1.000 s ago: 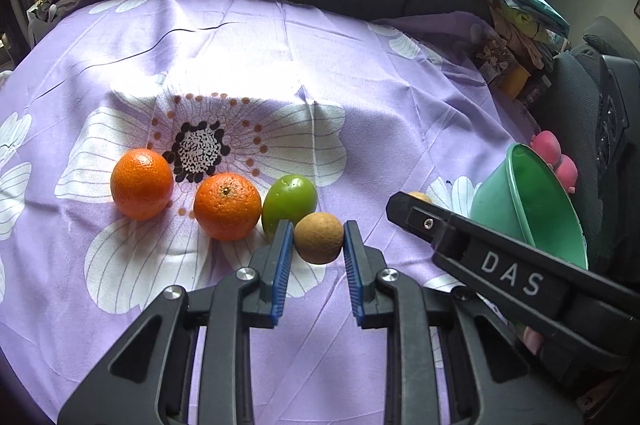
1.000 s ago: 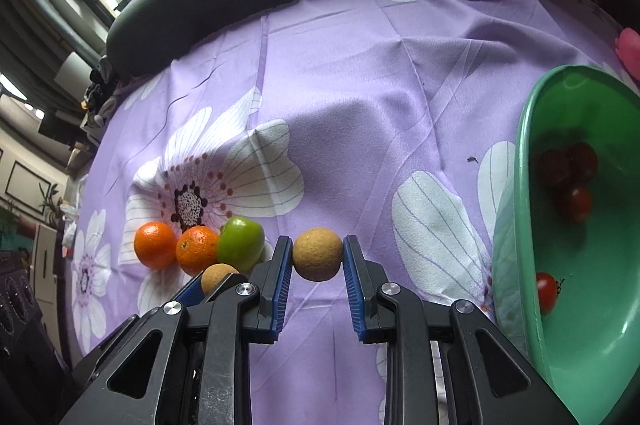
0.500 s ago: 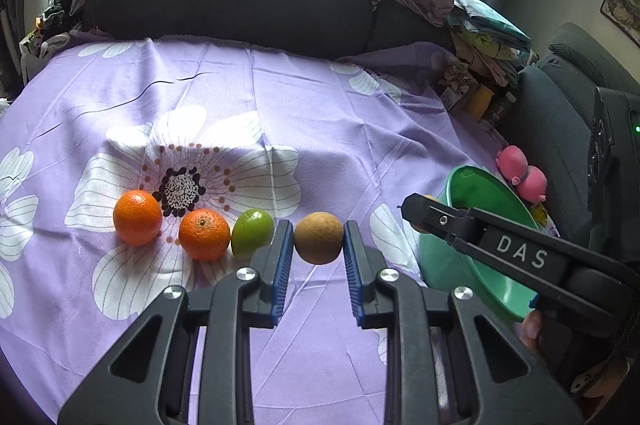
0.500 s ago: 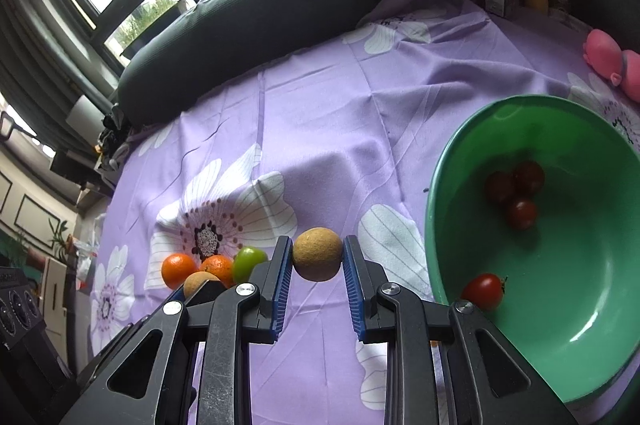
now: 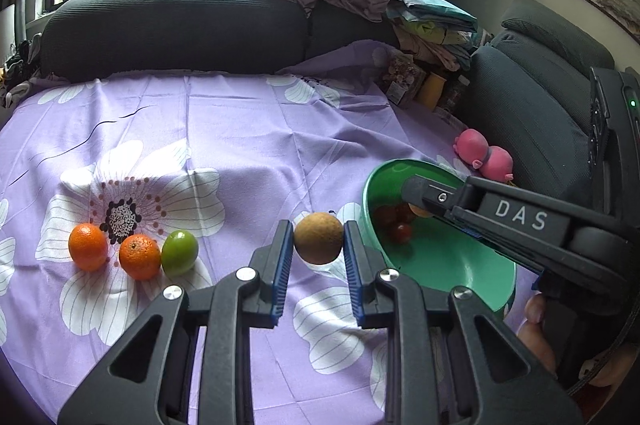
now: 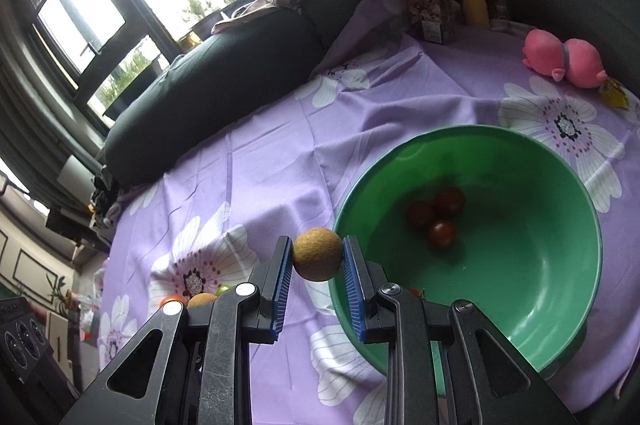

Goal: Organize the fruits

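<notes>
My left gripper (image 5: 317,245) is shut on a round brown fruit (image 5: 318,233), held above the purple cloth just left of the green bowl (image 5: 448,265). My right gripper (image 6: 317,259) is shut on a second brown fruit (image 6: 317,249) at the near-left rim of the green bowl (image 6: 560,305). Three dark red tomatoes (image 6: 438,215) lie in the bowl. In the left wrist view the right gripper (image 5: 418,203) reaches over the bowl. Two oranges (image 5: 88,247) (image 5: 140,257) and a green fruit (image 5: 180,252) stand in a row on the cloth at the left.
A purple flowered cloth (image 5: 240,145) covers the surface. A pink pig toy (image 6: 564,59) lies behind the bowl at the right. Jars and snack packs (image 6: 432,13) stand at the far edge. Dark sofa cushions (image 5: 172,25) with piled clothes border the back.
Both grippers have risen and moved right towards the bowl, each carrying its brown fruit. The row of oranges and green fruit now lies further off to the left.
</notes>
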Demonstrator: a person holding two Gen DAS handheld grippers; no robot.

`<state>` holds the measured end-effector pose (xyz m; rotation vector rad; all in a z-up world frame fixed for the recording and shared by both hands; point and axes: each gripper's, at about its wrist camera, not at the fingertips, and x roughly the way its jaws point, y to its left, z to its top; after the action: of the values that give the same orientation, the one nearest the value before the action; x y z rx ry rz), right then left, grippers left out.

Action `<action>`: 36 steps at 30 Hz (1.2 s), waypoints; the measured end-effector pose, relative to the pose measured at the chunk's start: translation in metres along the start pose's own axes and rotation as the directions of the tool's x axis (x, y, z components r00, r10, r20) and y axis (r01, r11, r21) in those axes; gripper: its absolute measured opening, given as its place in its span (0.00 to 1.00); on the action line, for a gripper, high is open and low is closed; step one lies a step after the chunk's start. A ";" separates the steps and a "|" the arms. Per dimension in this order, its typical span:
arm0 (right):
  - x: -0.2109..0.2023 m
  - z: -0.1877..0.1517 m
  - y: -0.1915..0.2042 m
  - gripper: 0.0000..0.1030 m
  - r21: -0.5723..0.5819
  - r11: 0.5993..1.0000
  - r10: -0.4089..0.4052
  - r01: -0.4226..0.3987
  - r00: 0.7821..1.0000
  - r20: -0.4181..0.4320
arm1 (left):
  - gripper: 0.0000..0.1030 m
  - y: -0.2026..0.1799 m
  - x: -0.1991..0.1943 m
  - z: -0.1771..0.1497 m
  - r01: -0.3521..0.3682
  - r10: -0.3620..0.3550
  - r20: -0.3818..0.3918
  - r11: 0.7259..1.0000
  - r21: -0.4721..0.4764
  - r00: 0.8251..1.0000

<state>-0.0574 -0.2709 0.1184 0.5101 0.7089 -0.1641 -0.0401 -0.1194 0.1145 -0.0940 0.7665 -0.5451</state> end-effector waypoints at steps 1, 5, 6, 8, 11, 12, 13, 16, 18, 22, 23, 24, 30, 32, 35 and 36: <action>-0.003 0.001 -0.003 0.26 0.008 1.000 -0.007 0.007 1.000 0.009 | 0.24 -0.004 0.001 0.001 0.004 -0.004 -0.002 1.000 0.010 1.000; -0.014 0.005 -0.017 0.26 0.047 0.998 -0.040 0.038 0.998 0.050 | 0.24 -0.022 0.008 0.009 0.032 -0.032 -0.008 0.998 0.059 0.999; -0.017 0.007 -0.022 0.26 0.061 0.998 -0.038 0.034 0.998 0.059 | 0.24 -0.027 0.010 0.012 0.039 -0.039 -0.010 0.997 0.071 0.999; -0.022 0.009 -0.031 0.26 0.089 0.995 -0.044 0.037 0.996 0.074 | 0.24 -0.037 0.014 0.017 0.052 -0.052 -0.011 0.994 0.099 0.999; -0.031 0.011 -0.044 0.26 0.134 0.987 -0.099 0.085 0.990 0.104 | 0.24 -0.051 0.020 0.021 0.069 -0.067 -0.014 0.987 0.144 0.998; -0.034 0.012 -0.049 0.26 0.152 0.984 -0.114 0.097 0.987 0.113 | 0.24 -0.054 0.022 0.021 0.075 -0.073 -0.017 0.985 0.156 0.997; -0.037 0.013 -0.053 0.26 0.168 0.980 -0.127 0.106 0.985 0.120 | 0.24 -0.057 0.024 0.021 0.085 -0.082 -0.021 0.983 0.163 0.996; -0.045 0.013 -0.064 0.26 0.202 0.968 -0.177 0.148 0.974 0.138 | 0.24 -0.064 0.034 0.018 0.131 -0.125 -0.047 0.977 0.165 0.991; -0.048 0.013 -0.069 0.26 0.221 0.959 -0.210 0.176 0.967 0.141 | 0.24 -0.068 0.041 0.014 0.168 -0.159 -0.069 0.973 0.159 0.985; -0.047 0.013 -0.078 0.26 0.242 0.951 -0.230 0.195 0.965 0.126 | 0.24 -0.077 0.056 0.005 0.220 -0.203 -0.117 0.964 0.147 0.972; -0.045 0.012 -0.079 0.26 0.243 0.949 -0.233 0.199 0.965 0.121 | 0.24 -0.079 0.059 0.003 0.225 -0.207 -0.131 0.963 0.145 0.970; -0.045 0.012 -0.080 0.26 0.244 0.948 -0.238 0.204 0.965 0.115 | 0.24 -0.080 0.063 0.001 0.229 -0.209 -0.142 0.963 0.144 0.968; -0.034 0.010 -0.086 0.26 0.235 0.941 -0.265 0.243 0.962 0.070 | 0.24 -0.081 0.076 -0.006 0.260 -0.235 -0.190 0.959 0.118 0.953; -0.030 0.010 -0.089 0.26 0.239 0.935 -0.280 0.261 0.959 0.051 | 0.24 -0.081 0.080 -0.007 0.257 -0.231 -0.200 0.960 0.114 0.952; -0.024 0.009 -0.094 0.26 0.244 0.932 -0.282 0.268 0.959 0.023 | 0.24 -0.079 0.083 -0.009 0.259 -0.233 -0.211 0.960 0.103 0.949; -0.022 0.009 -0.095 0.26 0.244 0.931 -0.282 0.270 0.959 0.014 | 0.24 -0.079 0.085 -0.009 0.260 -0.234 -0.214 0.960 0.102 0.948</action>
<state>-0.0982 -0.3583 0.1010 0.6341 0.7142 -0.5303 -0.0302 -0.2285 0.0759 -0.0150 0.9204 -0.8513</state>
